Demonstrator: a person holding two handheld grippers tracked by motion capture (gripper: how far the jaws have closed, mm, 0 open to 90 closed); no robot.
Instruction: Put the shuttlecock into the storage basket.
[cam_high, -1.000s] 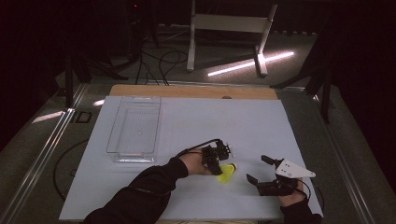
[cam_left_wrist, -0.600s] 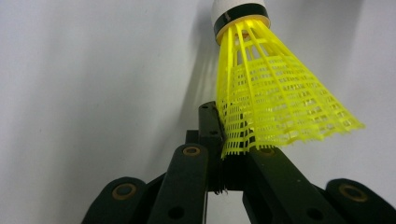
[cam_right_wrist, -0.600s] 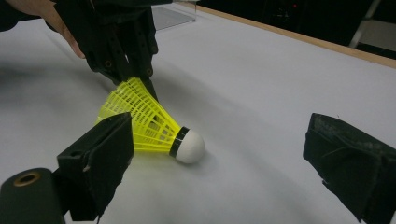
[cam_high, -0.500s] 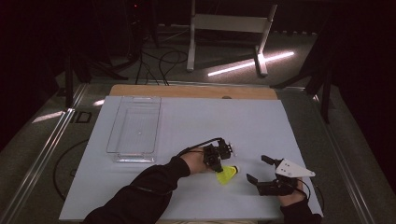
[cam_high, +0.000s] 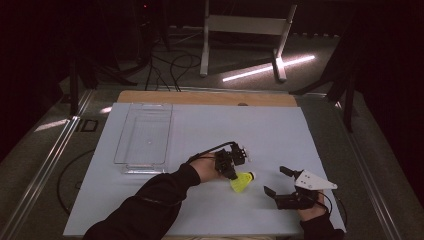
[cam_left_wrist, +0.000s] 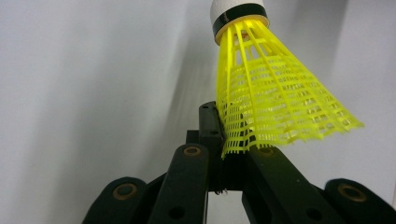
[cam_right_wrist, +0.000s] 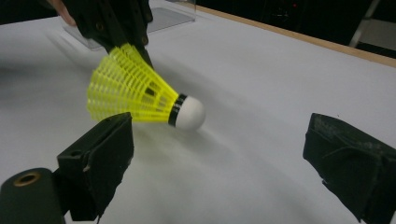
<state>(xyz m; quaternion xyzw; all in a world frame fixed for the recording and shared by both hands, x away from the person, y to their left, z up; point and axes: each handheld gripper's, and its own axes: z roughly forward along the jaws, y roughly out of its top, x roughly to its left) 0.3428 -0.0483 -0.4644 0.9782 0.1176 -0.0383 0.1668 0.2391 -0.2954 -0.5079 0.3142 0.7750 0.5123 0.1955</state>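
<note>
Your left gripper (cam_left_wrist: 223, 158) has its fingers (cam_left_wrist: 212, 126) closed on the rim of the yellow shuttlecock (cam_left_wrist: 275, 102): the mesh skirt is pinched at its open edge, and the white cork tip points away from you. From above, the same gripper (cam_high: 231, 161) holds the shuttlecock (cam_high: 242, 182) near the front of the counter (cam_high: 260, 130); whether the skirt rides clear of the surface or brushes it cannot be told from these views.

Your right gripper (cam_right_wrist: 219, 158) has its fingers (cam_right_wrist: 100, 163) spread wide and empty, aimed toward the cork from just beside it; in the high view it (cam_high: 276, 181) lies to the right of the shuttlecock, apart from it.

Farther out, the clear plastic tray (cam_high: 144, 162) lies at the left of the counter, well apart from both grippers, with nothing visible in it.

Progress, as a judgement: the pick-up is done and the grasp looks firm, though taken on flexible mesh. What remains is either a hand-over to the open right gripper or a carry to the tray; neither has begun.
</note>
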